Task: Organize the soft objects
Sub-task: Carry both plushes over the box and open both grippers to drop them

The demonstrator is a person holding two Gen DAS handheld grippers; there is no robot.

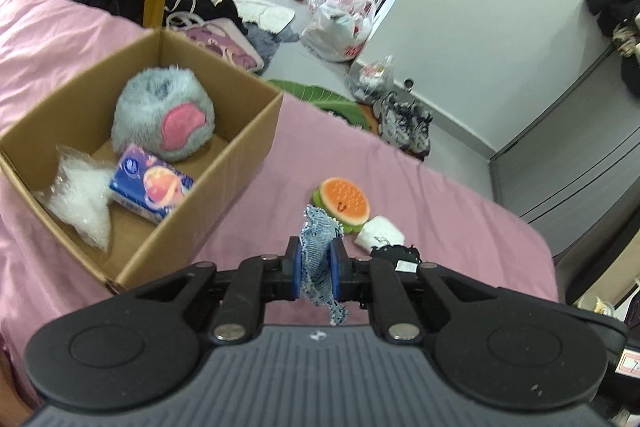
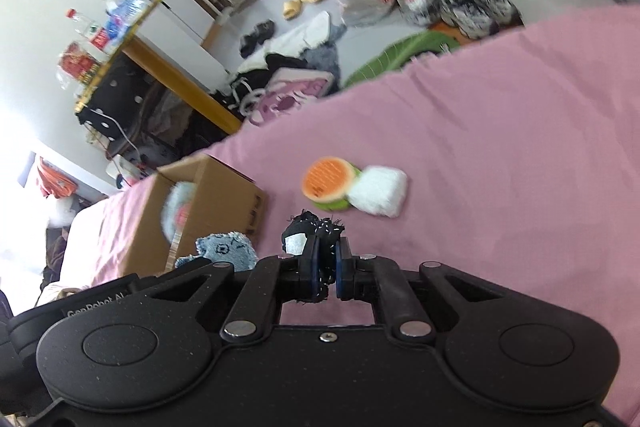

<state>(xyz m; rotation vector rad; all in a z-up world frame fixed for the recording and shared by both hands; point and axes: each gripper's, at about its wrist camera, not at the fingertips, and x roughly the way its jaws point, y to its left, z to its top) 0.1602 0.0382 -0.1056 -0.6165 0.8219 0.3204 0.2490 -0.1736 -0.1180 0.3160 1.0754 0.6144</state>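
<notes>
Left gripper clamped on a frayed denim patch, held above the pink bedsheet just right of the cardboard box. Right gripper pinched shut on a black fabric scrap. Burger squishy touching a white soft pad, right of the box. Inside the box: grey plush ball, tissue pack, clear plastic bag.

Box on bed, left side. In box: plush ball at back, tissue pack before it, plastic bag left. Burger toy right of box, white pad touching it.
</notes>
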